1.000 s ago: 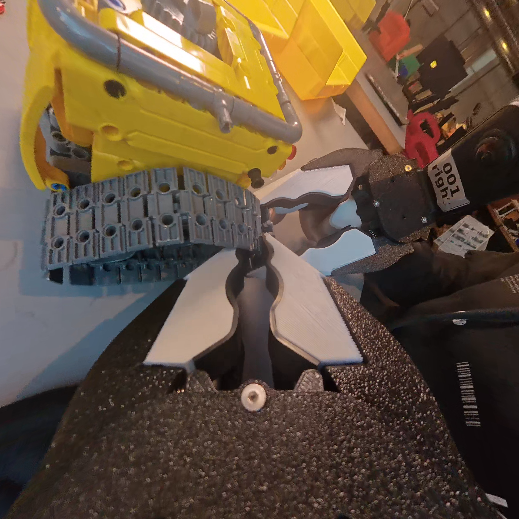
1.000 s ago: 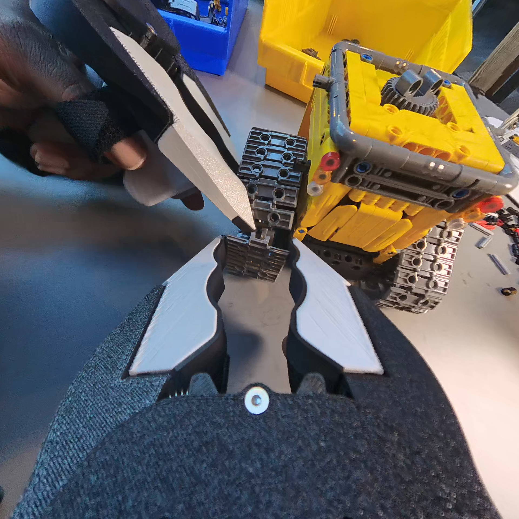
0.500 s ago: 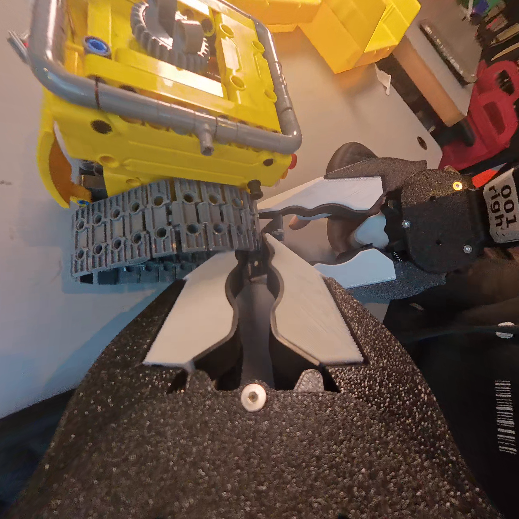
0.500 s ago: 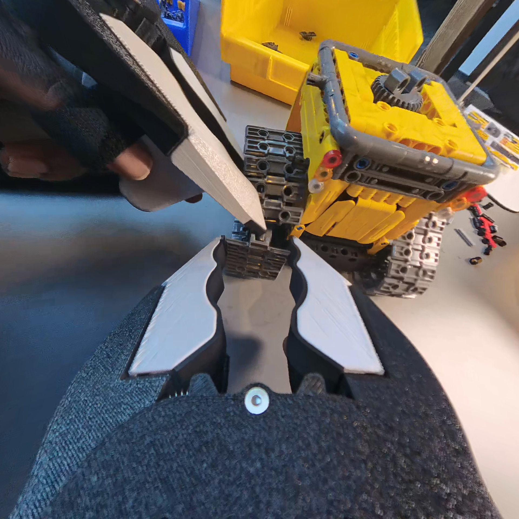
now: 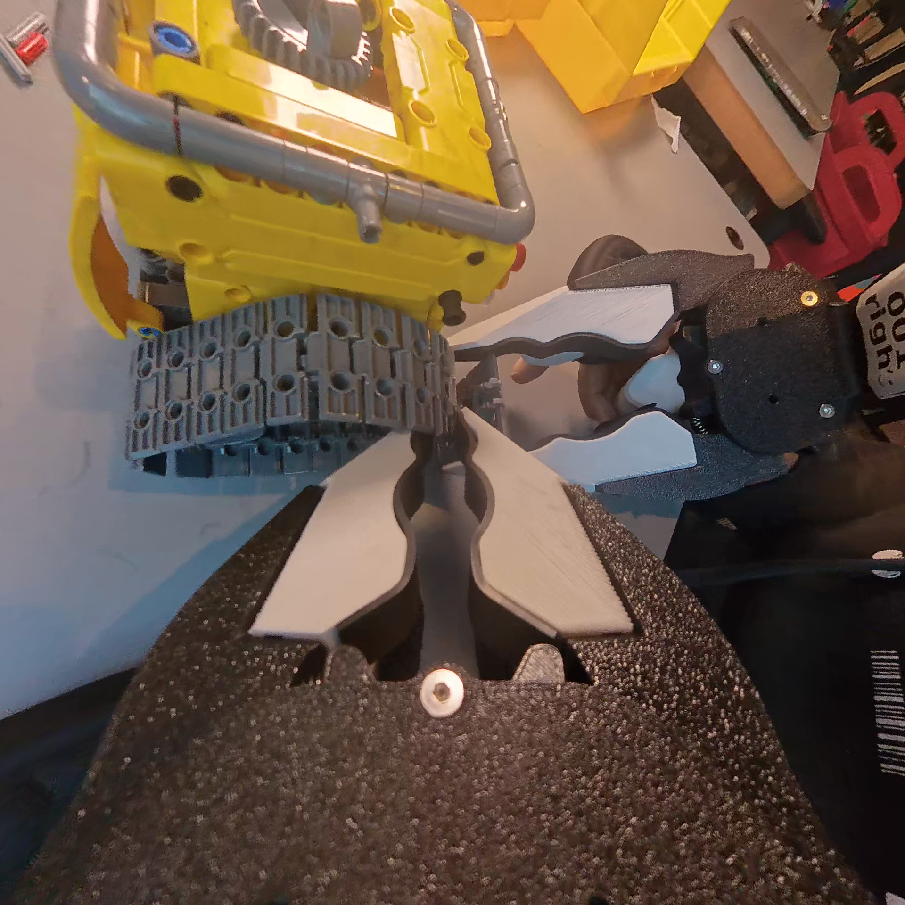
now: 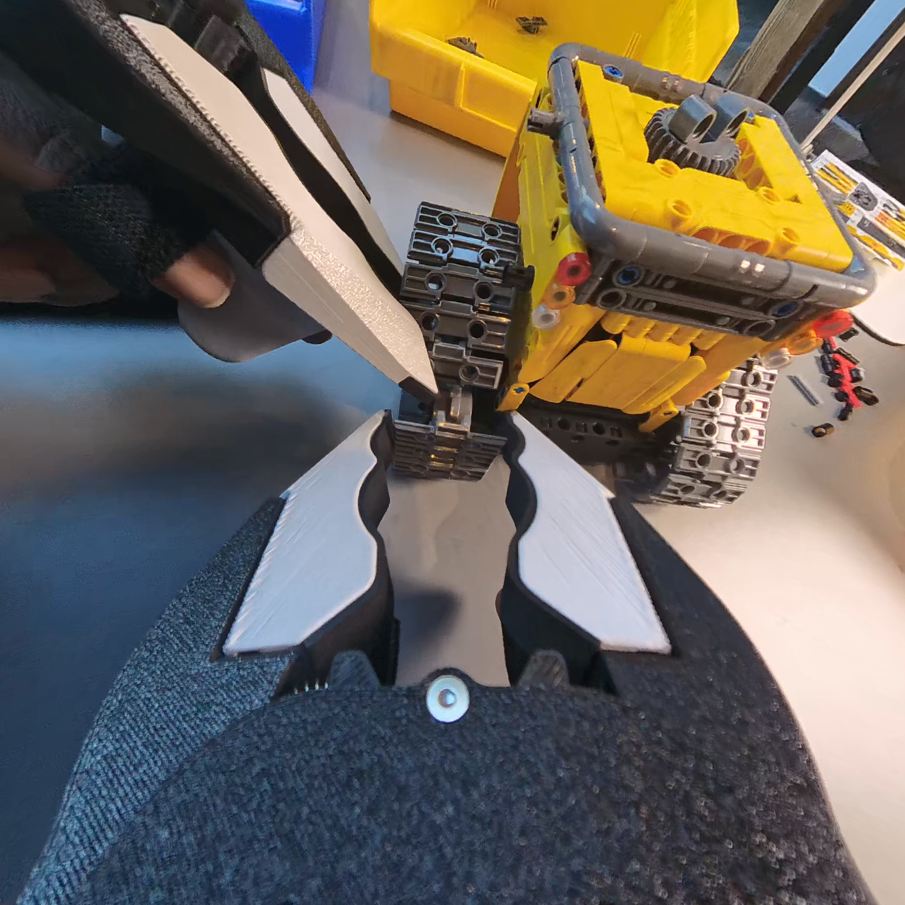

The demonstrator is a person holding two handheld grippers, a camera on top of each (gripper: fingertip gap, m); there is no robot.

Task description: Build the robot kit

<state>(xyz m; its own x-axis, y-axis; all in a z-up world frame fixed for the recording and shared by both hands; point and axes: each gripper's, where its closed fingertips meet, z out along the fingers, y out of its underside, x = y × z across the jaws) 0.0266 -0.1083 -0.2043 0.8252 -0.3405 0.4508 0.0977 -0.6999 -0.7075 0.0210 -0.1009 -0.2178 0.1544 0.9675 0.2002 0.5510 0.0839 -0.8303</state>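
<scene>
both my views have drawn nearer the yellow tracked model on the tabletop; left gripper jaws pinch a grey track link, right gripper jaws straddle its end apart, yellow bin behind, loose parts rightward.

warm overhead light, with glare on the glossy yellow brick-built tracked vehicle; soft bluish shadows pool left of the claw on the pale grey tabletop. fisheye bending and blur at the edges.
</scene>
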